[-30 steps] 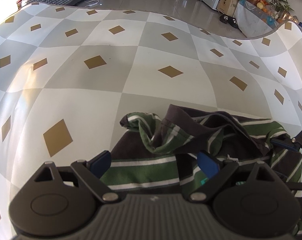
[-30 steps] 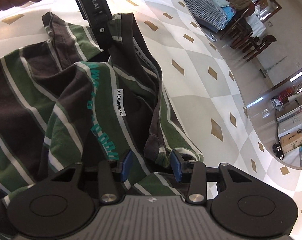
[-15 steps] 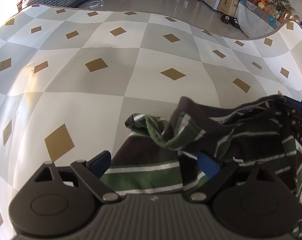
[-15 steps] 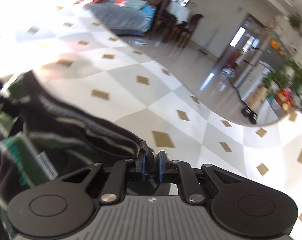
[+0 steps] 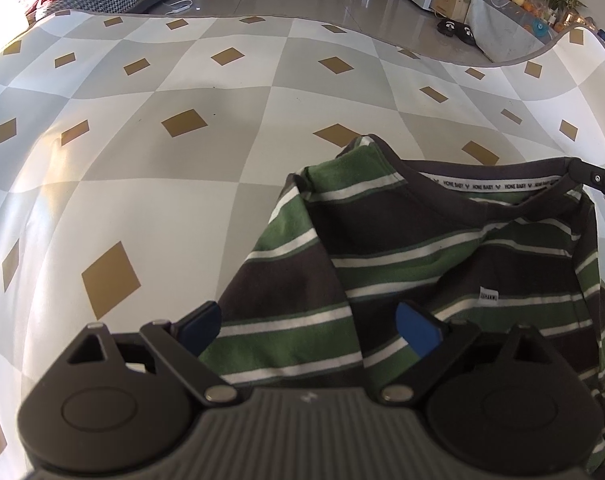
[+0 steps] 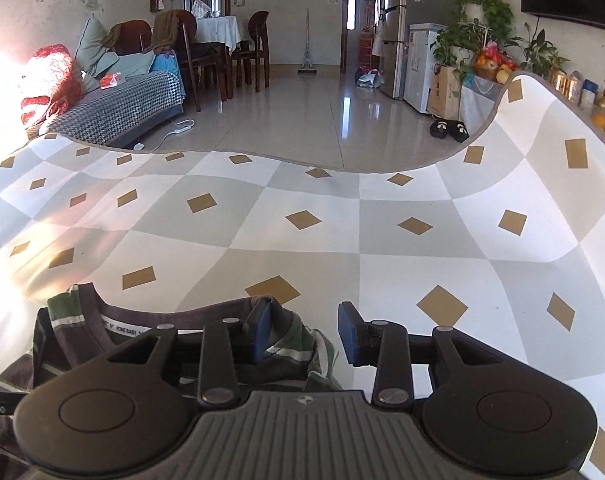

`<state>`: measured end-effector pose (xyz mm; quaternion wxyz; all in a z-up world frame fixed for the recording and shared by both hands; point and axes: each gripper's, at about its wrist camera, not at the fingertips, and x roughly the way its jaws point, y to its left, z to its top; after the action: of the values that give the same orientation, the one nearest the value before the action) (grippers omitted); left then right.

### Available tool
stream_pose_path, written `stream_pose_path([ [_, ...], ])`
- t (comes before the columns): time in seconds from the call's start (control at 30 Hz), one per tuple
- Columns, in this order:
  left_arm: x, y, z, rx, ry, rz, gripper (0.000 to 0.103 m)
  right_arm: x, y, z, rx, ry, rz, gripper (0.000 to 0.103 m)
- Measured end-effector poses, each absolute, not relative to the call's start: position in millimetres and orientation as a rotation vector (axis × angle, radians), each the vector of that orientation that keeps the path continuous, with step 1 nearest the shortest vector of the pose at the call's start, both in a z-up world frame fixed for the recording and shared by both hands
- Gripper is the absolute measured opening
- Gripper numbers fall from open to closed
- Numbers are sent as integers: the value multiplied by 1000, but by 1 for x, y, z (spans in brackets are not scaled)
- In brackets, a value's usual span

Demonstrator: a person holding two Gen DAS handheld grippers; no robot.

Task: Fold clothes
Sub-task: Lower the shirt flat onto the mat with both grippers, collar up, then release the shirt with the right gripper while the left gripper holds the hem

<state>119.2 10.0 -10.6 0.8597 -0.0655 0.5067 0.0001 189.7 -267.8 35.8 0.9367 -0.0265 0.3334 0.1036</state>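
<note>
1. Plainly, the striped shirt [image 5: 442, 264] is soft, light knit cloth: it sags and creases wherever it is not supported, so it will follow a pull rather than hold a shape.
2. It lies on the checked worktop [image 5: 182, 184], at the near edge close to the person. Its collar [image 5: 490, 176] is turned toward the far edge, and one sleeve or shoulder is bunched on the left side.
3. The left tool [image 5: 308, 326] hangs over the lower body of the shirt with its blue pads spread wide. Cloth lies between and under them, but they pinch nothing.
4. The right tool [image 6: 304, 334] has just been opening. Its pads stand apart at the collar end, with a crumpled fold of green-striped cloth against the inner pad; the far pad is over bare worktop, so the cloth looks released.
5. In my judgement the best holds are hems and seams: the ribbed collar band and shoulder seams are thicker and should slip less than a single layer.
6. A pinch in mid-panel would likely lift only the top layer and drag the rest into wrinkles.
7. The cloth should slide easily on the smooth worktop, so pulling both ends level ought to flatten it.
</note>
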Motion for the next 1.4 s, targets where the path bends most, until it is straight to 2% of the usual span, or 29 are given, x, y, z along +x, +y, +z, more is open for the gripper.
stream_pose_path([
  [0.23,114,1,-10,-117,1068,-19,95,189,-294,45,160,719,213,44],
  [0.9,93,-12,-22,-70,1124,-45,96,125,-282,29,-222,952,409,44],
  [1.4,92,-11,-27,-55,1132,-23,96,100,-264,3,-428,972,429,44],
])
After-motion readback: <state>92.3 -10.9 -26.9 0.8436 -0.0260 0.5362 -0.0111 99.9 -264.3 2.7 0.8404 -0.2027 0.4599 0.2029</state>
